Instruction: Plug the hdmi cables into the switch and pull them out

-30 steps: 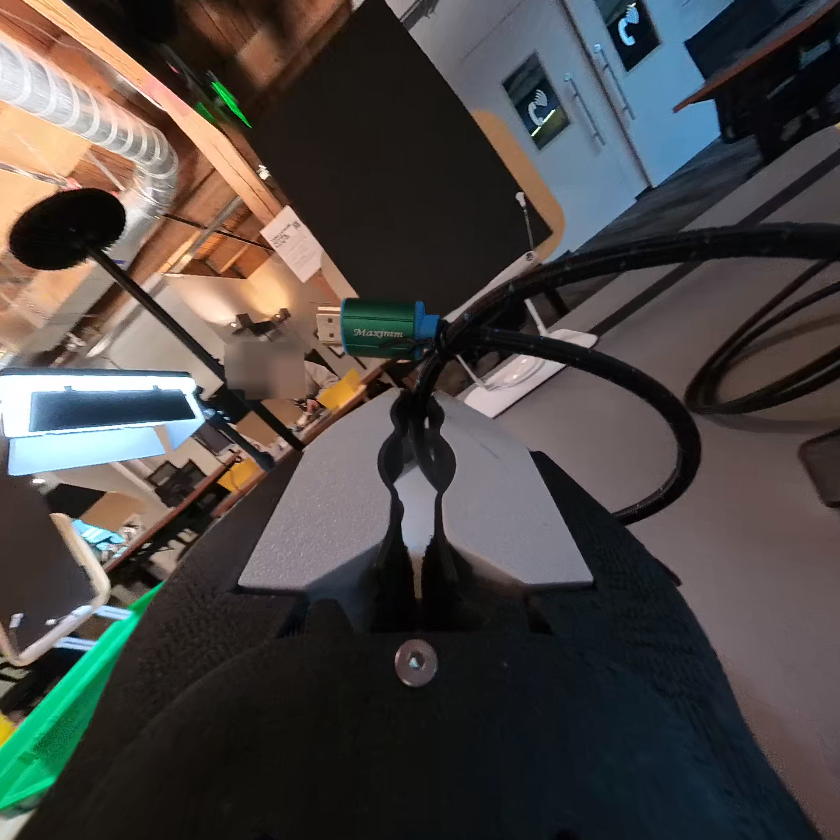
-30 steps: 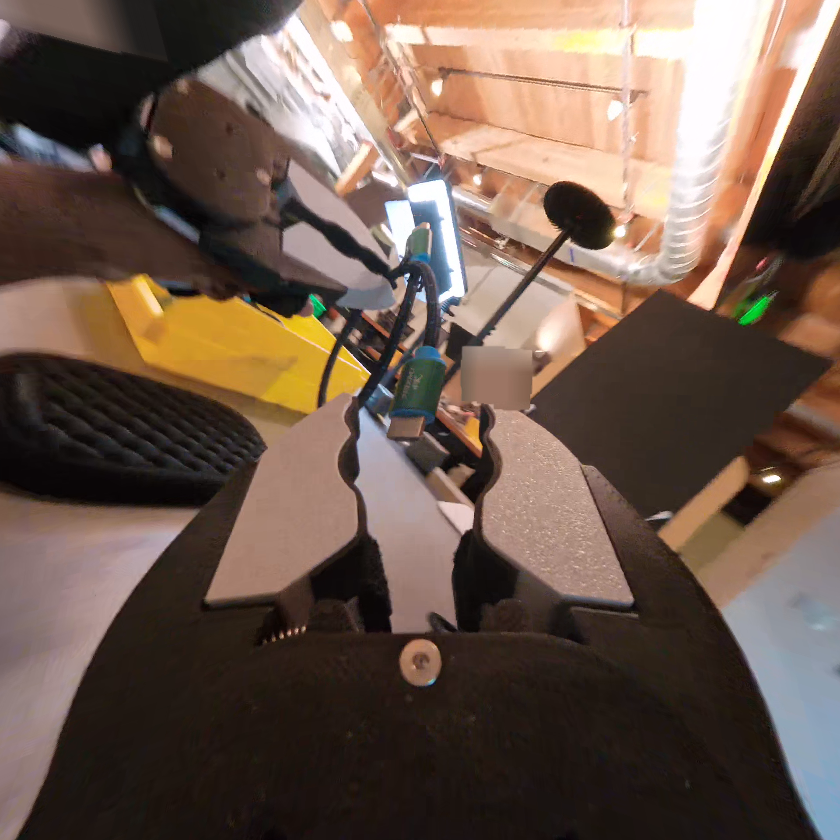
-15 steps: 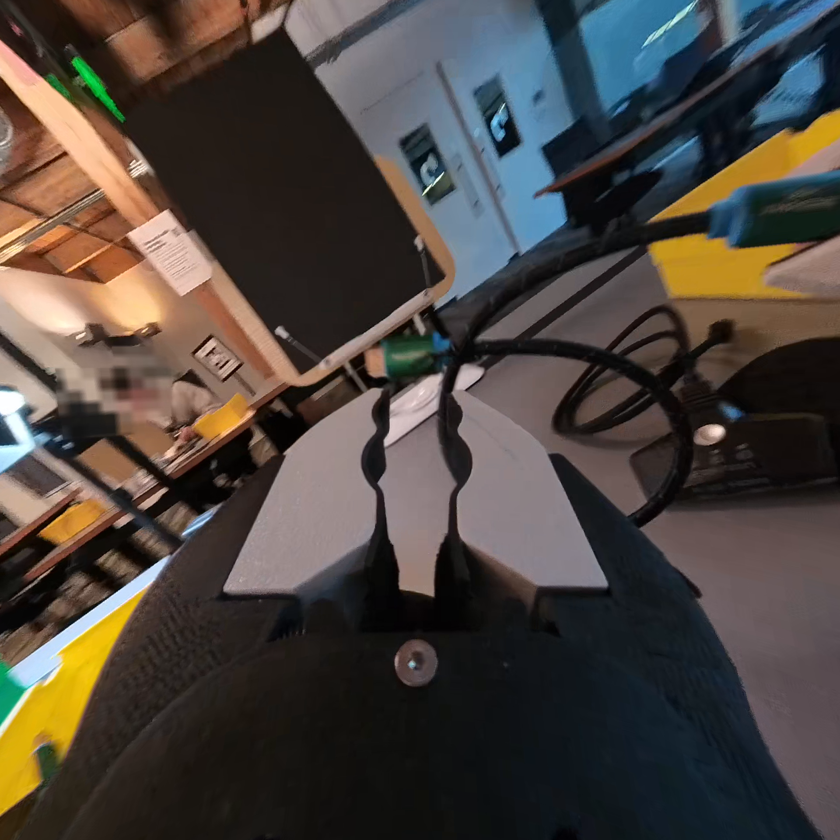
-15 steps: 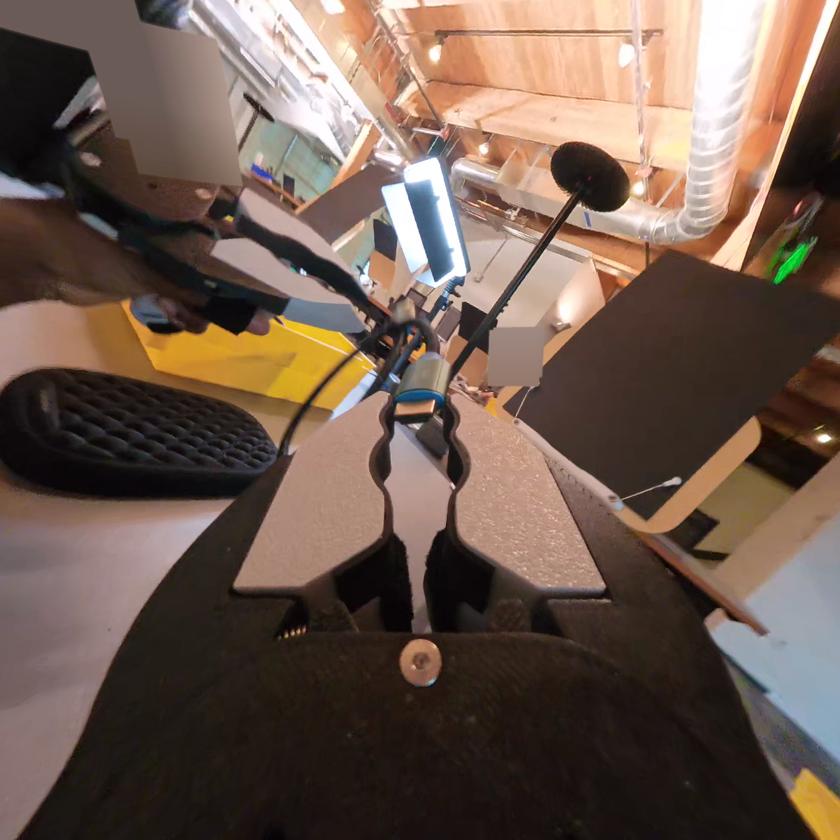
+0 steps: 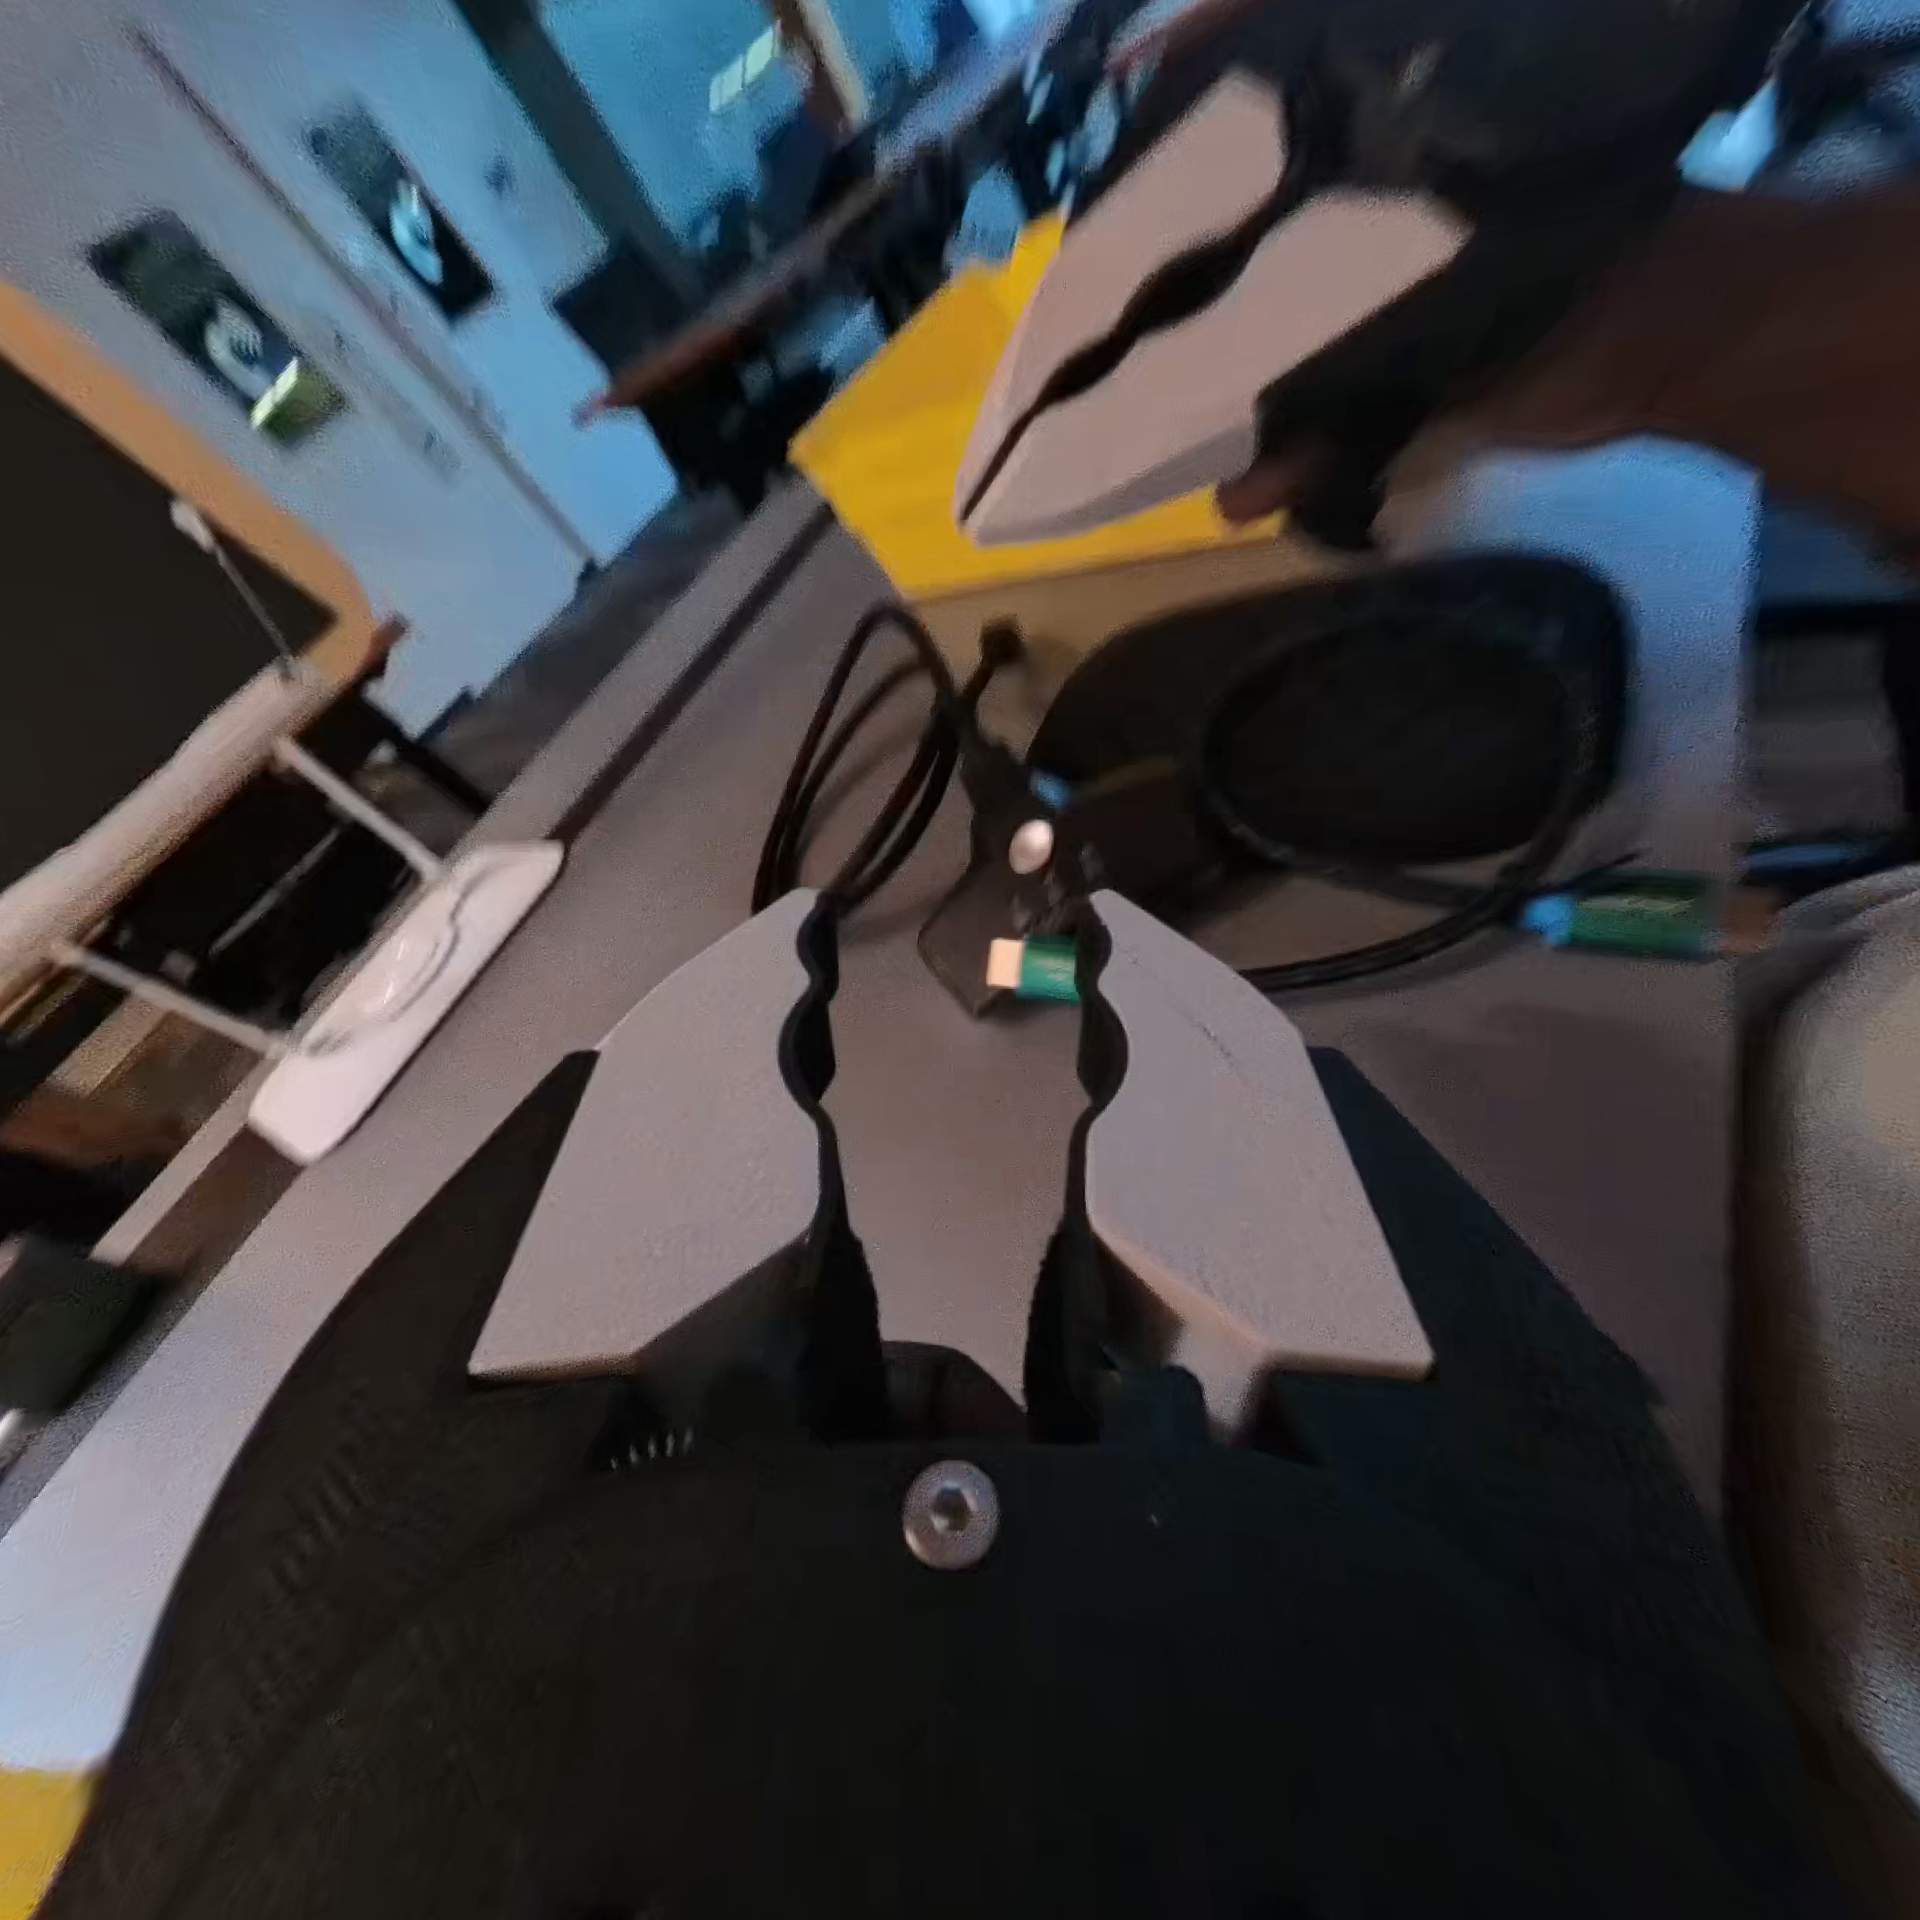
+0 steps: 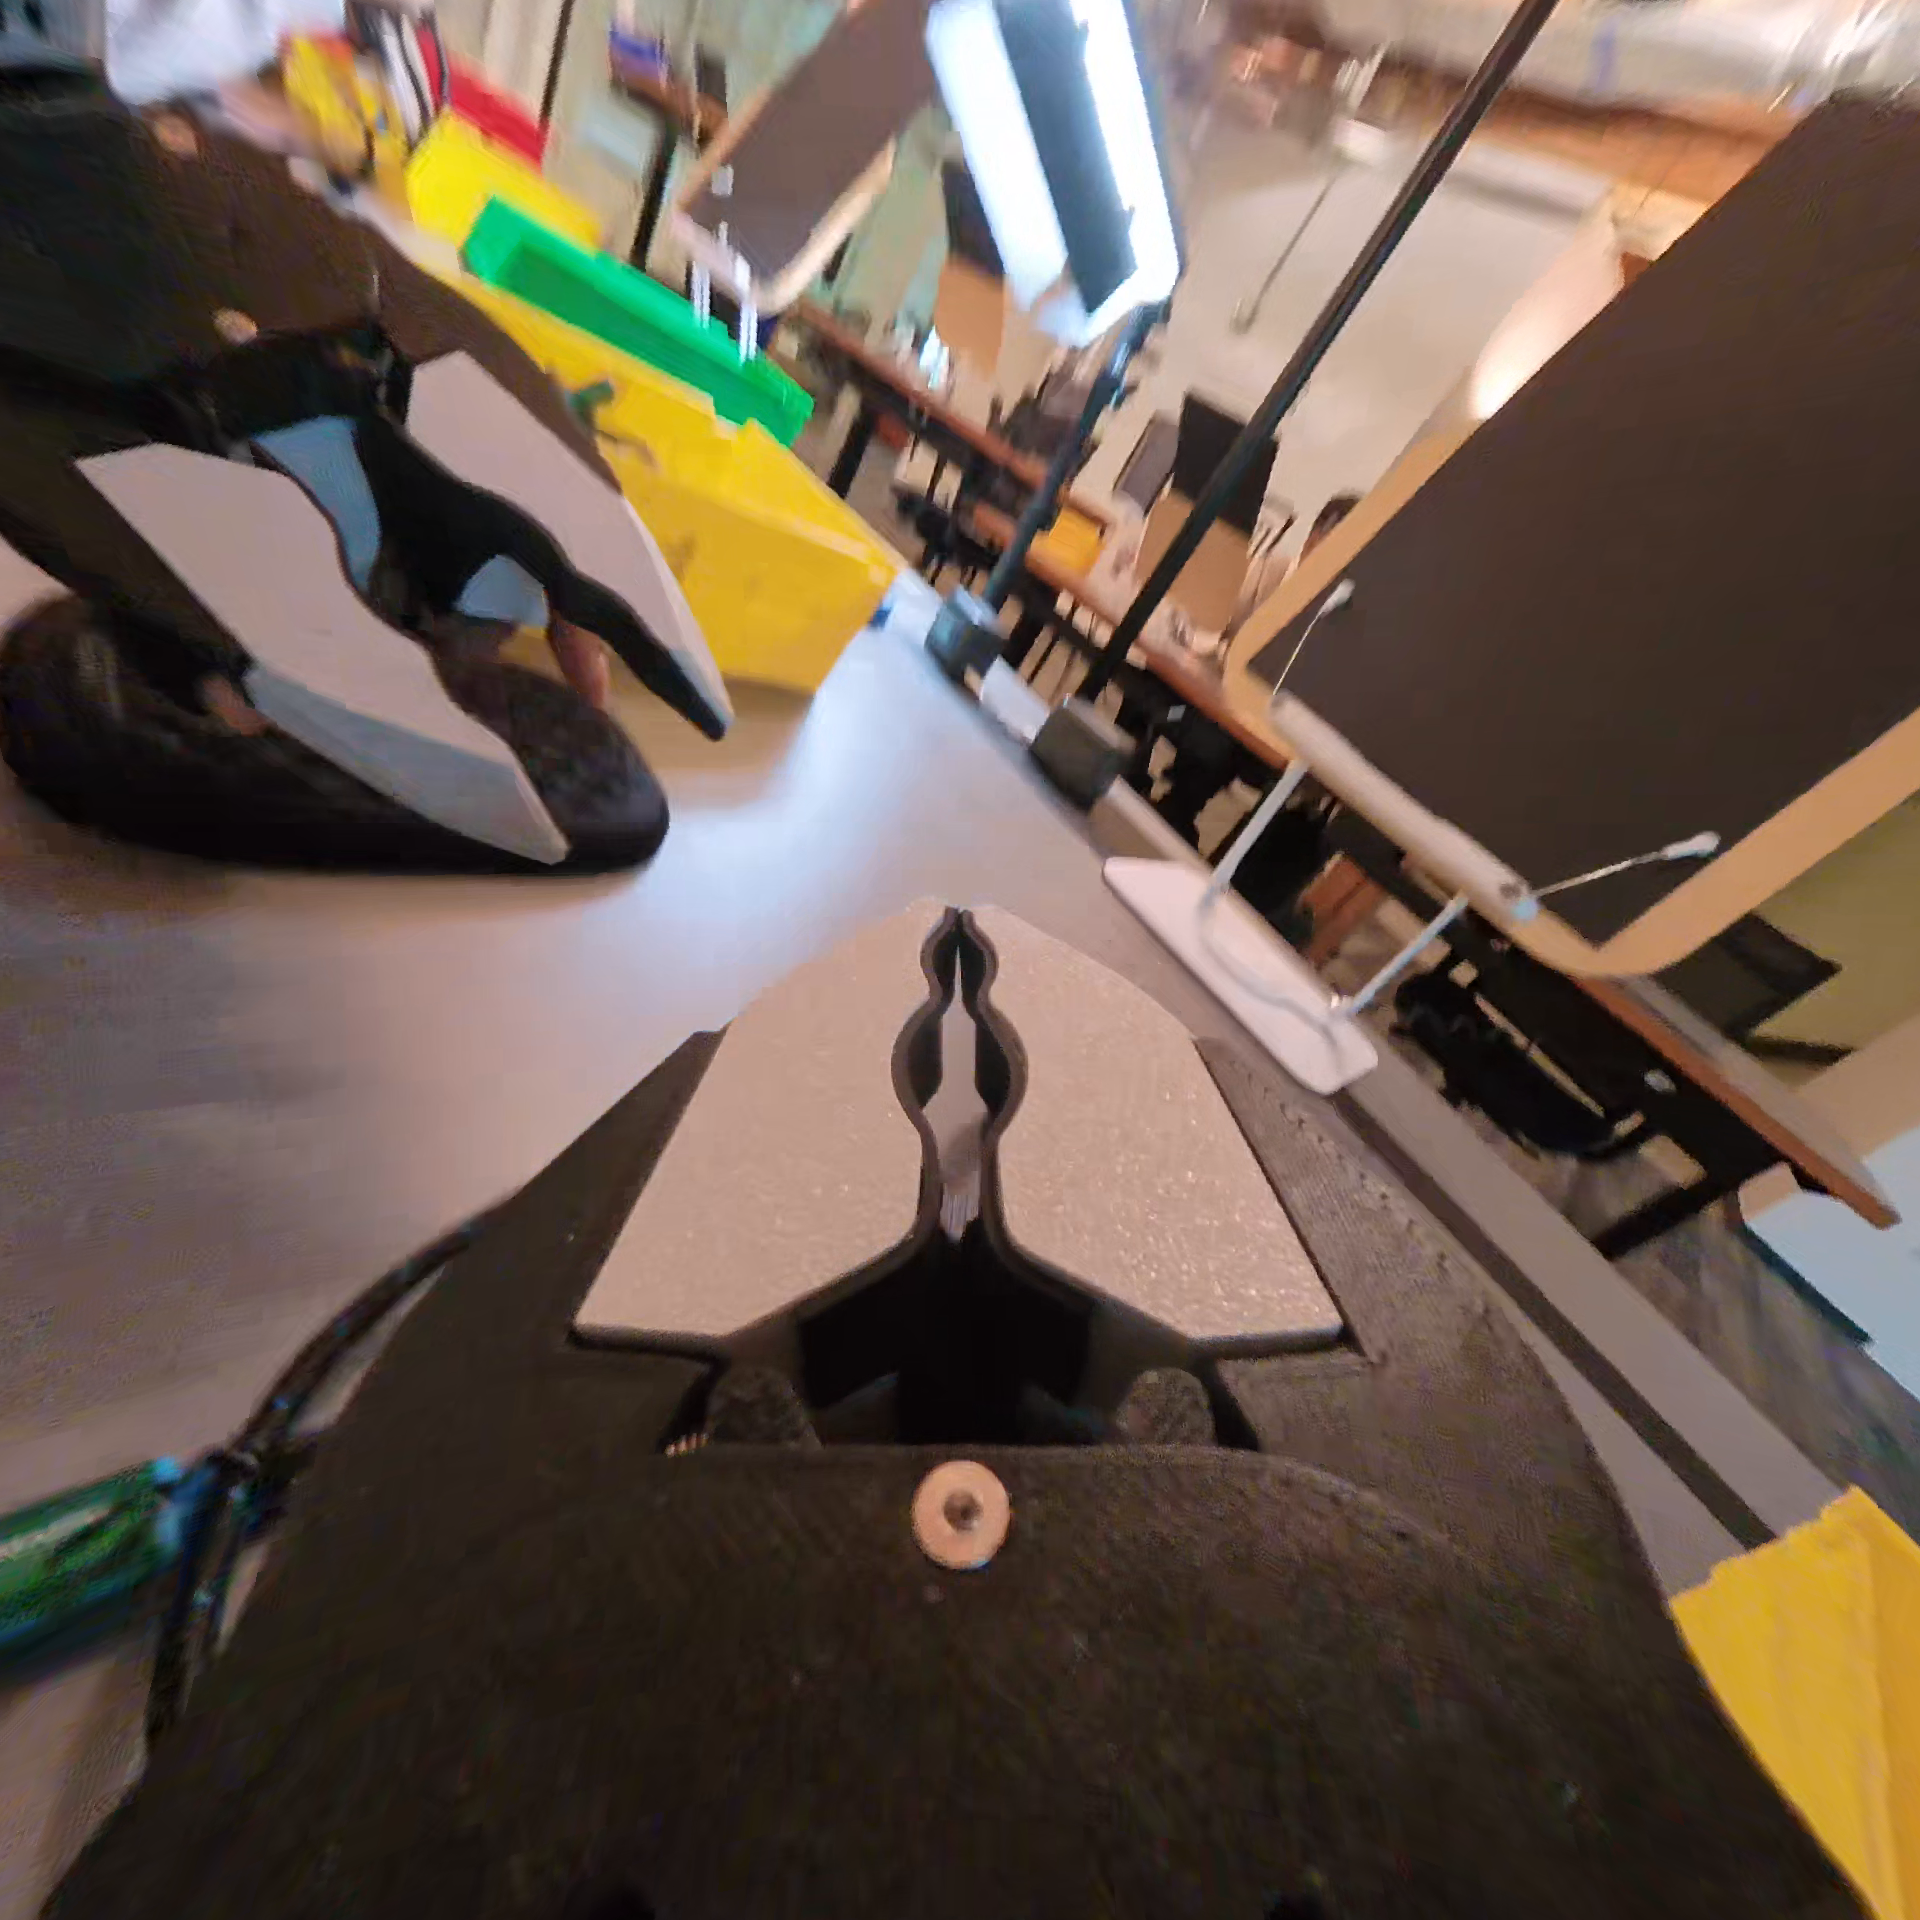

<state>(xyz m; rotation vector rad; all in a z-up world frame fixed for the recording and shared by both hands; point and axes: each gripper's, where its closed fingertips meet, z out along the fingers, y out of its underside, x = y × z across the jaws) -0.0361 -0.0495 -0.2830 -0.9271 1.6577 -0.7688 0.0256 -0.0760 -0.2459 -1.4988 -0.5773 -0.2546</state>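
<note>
Lying on the grey surface (image 5: 644, 1039) just past the left tongs (image 5: 951, 925), a green HDMI plug (image 5: 1039, 966) rests against the near end of the black switch (image 5: 1013, 862), its metal tip pointing left; whether it touches the right finger's tip I cannot tell. These tongs are spread wide with nothing between them. A second green plug (image 5: 1631, 925) with a blue collar lies well to the right on the same surface, its black cable (image 5: 1351, 966) running back toward the switch. Thin black leads (image 5: 831, 758) loop behind the switch, and a dark padded pouch (image 5: 1403, 707) sits beyond it. The right tongs (image 5: 1060, 405) hang above the pouch, pressed together and gripping nothing. In the right wrist view their tips (image 6: 958, 920) meet over bare surface, with open room ahead up to the far edge, where a white lamp base (image 6: 1236, 966) stands. The second plug shows blurred at the lower left (image 6: 73, 1558), beside the tongs' body. Yellow bins (image 6: 727, 520) line the surface's left side behind the pouch (image 6: 582, 769), and a black panel (image 6: 1621, 582) stands past the far edge.
</note>
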